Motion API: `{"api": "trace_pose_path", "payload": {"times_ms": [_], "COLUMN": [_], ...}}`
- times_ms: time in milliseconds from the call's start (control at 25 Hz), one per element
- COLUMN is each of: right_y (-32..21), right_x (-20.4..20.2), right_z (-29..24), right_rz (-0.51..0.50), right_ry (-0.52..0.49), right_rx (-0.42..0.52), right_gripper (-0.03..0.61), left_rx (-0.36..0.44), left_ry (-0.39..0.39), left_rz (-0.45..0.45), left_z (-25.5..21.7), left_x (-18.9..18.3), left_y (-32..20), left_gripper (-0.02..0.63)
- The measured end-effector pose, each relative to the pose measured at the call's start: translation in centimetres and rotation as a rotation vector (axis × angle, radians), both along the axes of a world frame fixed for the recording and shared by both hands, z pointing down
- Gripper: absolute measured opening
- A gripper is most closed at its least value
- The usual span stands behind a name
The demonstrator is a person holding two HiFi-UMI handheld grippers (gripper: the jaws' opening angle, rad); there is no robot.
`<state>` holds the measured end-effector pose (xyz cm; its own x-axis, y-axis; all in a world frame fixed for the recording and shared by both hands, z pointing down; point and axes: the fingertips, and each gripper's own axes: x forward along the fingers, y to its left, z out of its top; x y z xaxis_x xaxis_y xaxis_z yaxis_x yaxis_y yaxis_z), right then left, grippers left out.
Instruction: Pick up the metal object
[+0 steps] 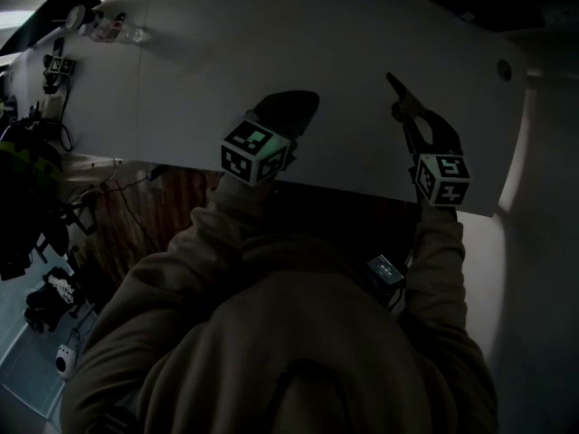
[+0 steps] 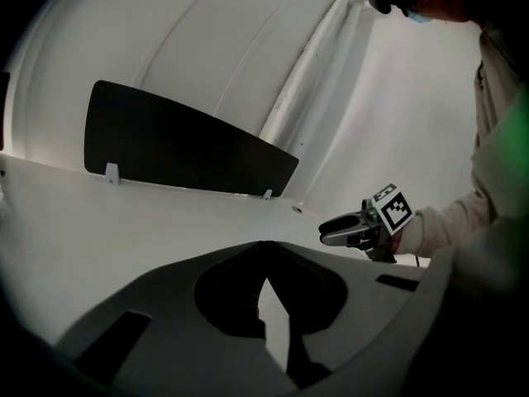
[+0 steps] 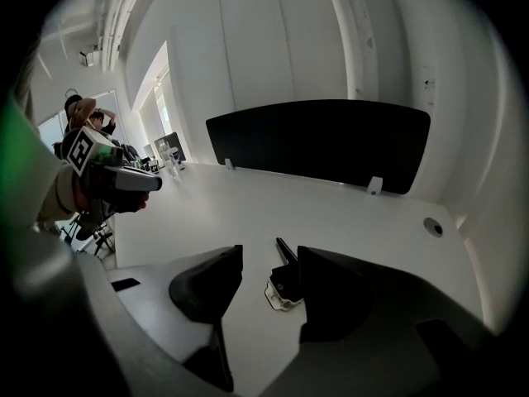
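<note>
The metal object point(image 3: 283, 286) is a small pale bracket with a black part and a thin black stem. It lies on the white table point(image 3: 248, 205) between my right gripper's point(image 3: 269, 253) jaws, close against the right-hand jaw, and no pad presses on it. That gripper stands open. In the head view the right gripper point(image 1: 403, 107) is over the table's right part and the left gripper point(image 1: 288, 108) is near the middle. In its own view the left gripper point(image 2: 264, 245) has its jaw tips together with nothing between them.
A black divider panel point(image 3: 322, 143) stands along the table's far edge. A round cable hole point(image 3: 432, 226) is near the right corner. Bottles point(image 1: 113, 30) sit at the far left corner. People point(image 3: 91, 118) are in the room beyond. Gear lies on the floor point(image 1: 45, 287) at left.
</note>
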<state>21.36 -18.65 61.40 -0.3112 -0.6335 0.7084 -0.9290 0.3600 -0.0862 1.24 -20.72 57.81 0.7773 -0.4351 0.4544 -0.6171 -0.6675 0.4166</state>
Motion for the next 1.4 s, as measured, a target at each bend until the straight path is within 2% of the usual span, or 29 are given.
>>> {"api": "trace_pose_path", "payload": {"times_ms": [240, 440, 920, 1160, 1400], "right_y": [0.7, 0.5, 0.0, -0.1, -0.3], "right_x": [-0.2, -0.4, -0.1, 0.2, 0.6], "right_z": [2.5, 3.9, 6.1, 7.4, 8.7], "right_rz": [-0.050, -0.041, -0.054, -0.028, -0.053], "right_ry": [0.073, 0.070, 0.156, 0.152, 0.229], "right_rx": [-0.044, -0.054, -0.071, -0.078, -0.089], "right_gripper": [0.201, 0.201, 0.202, 0.202, 0.202], "left_rx": [-0.035, -0.063, -0.108, -0.140, -0.148], "left_ry": [-0.003, -0.017, -0.018, 0.035, 0.027], "left_rz": [0.010, 0.005, -0.015, -0.032, -0.032], "left_z": [1.9, 3.8, 5.8, 6.7, 7.3], "left_x": [-0.3, -1.5, -2.4, -2.4, -2.4], "left_y": [0.8, 1.4, 2.0, 2.4, 2.6], "left_gripper": [0.000, 0.000, 0.000, 0.000, 0.000]}}
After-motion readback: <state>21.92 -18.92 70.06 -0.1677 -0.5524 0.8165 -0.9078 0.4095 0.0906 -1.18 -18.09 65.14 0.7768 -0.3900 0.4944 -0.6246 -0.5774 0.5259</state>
